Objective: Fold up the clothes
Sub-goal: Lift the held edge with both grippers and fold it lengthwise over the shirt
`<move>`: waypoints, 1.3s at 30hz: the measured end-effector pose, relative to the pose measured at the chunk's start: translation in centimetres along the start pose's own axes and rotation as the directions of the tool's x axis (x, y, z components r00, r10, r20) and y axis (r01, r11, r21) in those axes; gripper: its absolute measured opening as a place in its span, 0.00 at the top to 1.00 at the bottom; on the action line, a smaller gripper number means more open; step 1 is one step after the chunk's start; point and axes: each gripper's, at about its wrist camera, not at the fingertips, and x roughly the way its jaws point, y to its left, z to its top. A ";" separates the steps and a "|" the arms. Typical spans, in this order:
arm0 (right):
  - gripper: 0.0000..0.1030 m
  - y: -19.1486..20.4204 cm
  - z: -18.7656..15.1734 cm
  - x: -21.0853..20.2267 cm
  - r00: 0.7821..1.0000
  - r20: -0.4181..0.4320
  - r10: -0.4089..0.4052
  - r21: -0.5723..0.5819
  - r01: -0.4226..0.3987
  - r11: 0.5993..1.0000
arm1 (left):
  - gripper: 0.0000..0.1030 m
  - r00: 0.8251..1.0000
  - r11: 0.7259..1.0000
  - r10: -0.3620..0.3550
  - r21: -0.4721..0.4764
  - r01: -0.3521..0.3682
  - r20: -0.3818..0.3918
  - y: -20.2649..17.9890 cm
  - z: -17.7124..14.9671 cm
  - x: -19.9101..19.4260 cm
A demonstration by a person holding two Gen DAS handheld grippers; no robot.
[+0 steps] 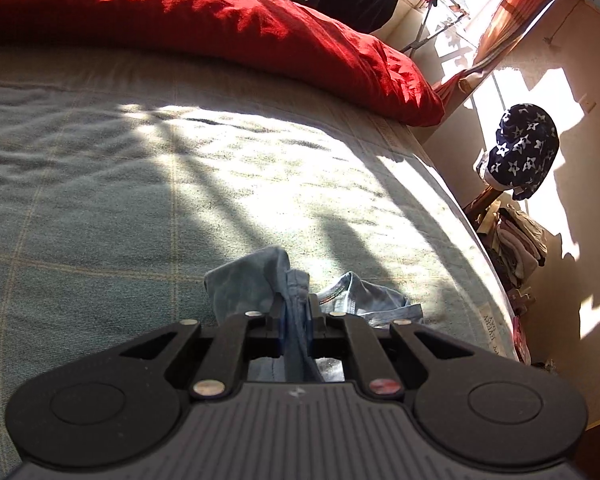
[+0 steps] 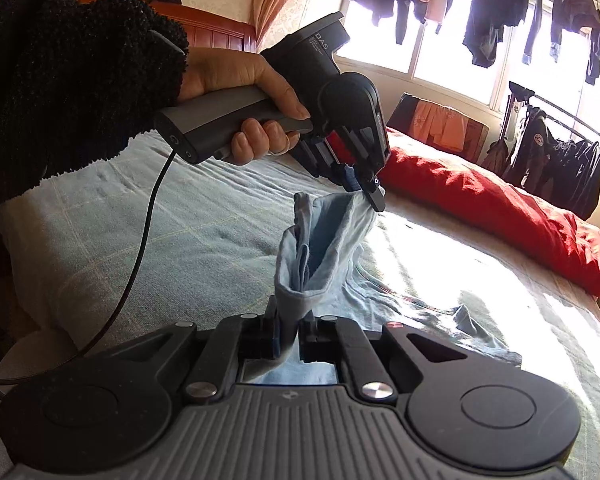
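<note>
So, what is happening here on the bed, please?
A person is folding a light blue garment on a bed with two handheld grippers. The left gripper, held in a hand with a black fleece sleeve, is shut on one part of the cloth and lifts it. The right gripper is shut on another part. The rest of the garment lies on the bedcover, beside a red duvet.

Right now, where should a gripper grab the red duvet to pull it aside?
Grip the near corner of the red duvet by the bed edge, coming from the side: it bunches into a thick wrinkled fold there, overhanging slightly.
</note>
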 end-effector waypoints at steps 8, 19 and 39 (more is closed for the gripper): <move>0.91 -4.2 -1.5 -1.9 1.000 0.016 -0.012 0.141 0.009 0.990 | 0.93 1.000 0.999 -0.002 0.043 0.002 -0.012 -5.3 0.3 3.0; 0.91 -9.2 -4.7 -3.5 1.000 0.017 -0.016 0.342 0.010 0.940 | 0.93 0.998 0.995 0.003 0.096 0.003 -0.066 -10.9 -0.6 7.8; 0.91 -15.3 -11.9 -3.8 0.998 -0.002 0.061 0.666 -0.044 0.744 | 0.93 0.984 0.982 0.067 0.188 -0.035 -0.168 -15.6 -3.5 15.0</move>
